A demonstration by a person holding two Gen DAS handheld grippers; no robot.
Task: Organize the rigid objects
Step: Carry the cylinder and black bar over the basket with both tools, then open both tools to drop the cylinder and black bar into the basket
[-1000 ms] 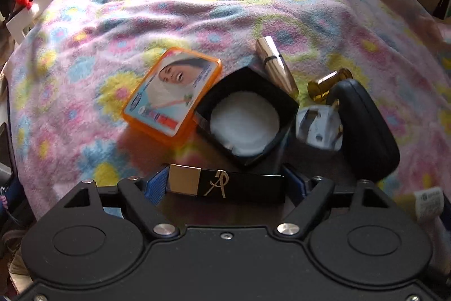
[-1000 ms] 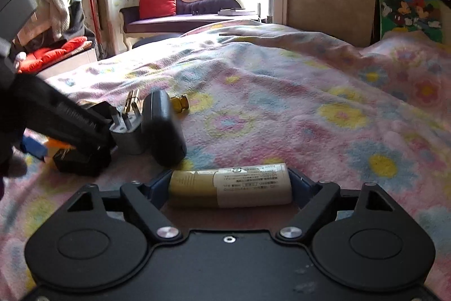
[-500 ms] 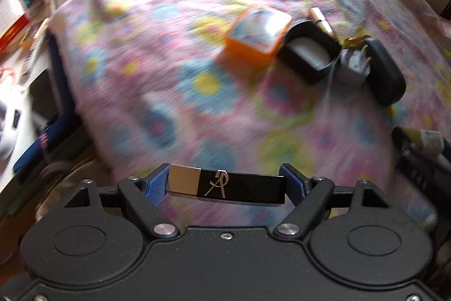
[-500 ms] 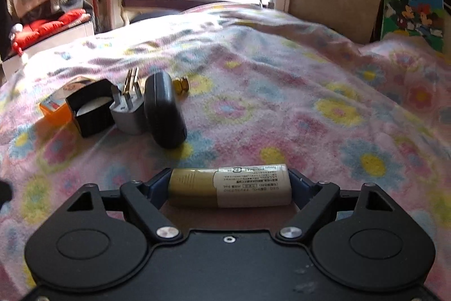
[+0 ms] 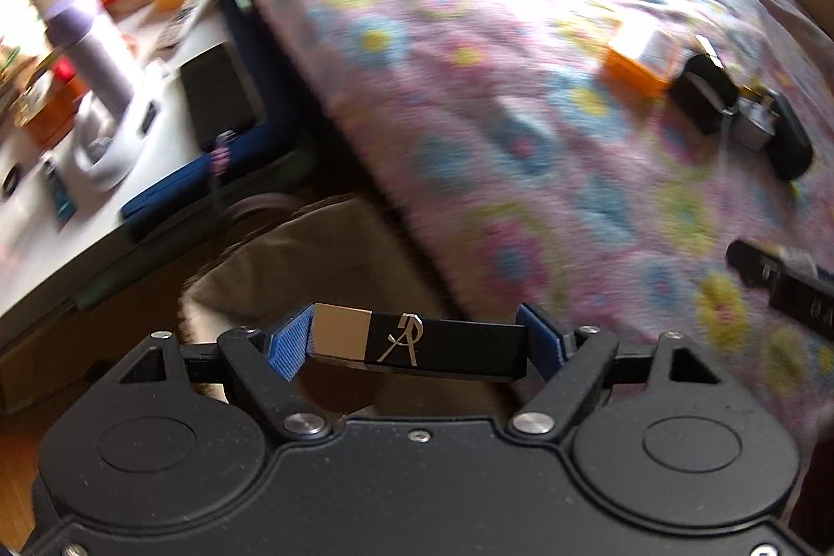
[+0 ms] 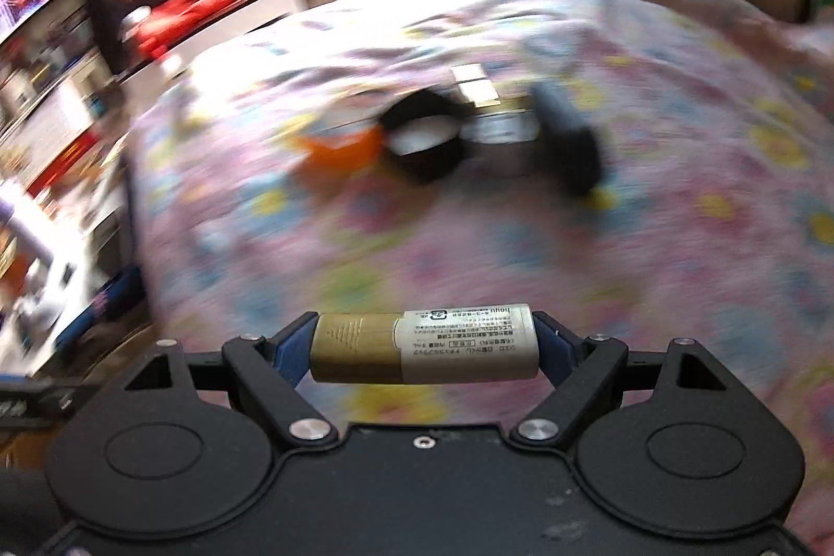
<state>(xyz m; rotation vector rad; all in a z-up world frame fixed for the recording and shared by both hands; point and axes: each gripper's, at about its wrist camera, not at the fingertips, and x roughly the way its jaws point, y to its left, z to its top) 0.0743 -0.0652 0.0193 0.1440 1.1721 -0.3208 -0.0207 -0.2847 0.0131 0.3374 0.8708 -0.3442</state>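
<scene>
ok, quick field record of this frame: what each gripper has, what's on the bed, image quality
left gripper: shut on black bar with silver end, held crosswise
right gripper: shut on gold and white tube, held crosswise
on floral blanket: orange box, black box, grey plug, dark oval case, in a row
image quality: both views blurred

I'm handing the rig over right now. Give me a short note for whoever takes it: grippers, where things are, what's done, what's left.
Left gripper: jaws shut end to end on a black and silver bar.
Right gripper: jaws shut on a gold and white tube.
On the flowered blanket, lined up touching: orange box, black square case, grey plug, dark oval case.
Done: row started.
Left: set down both held items, probably beside the row. Views are blurred.
</scene>
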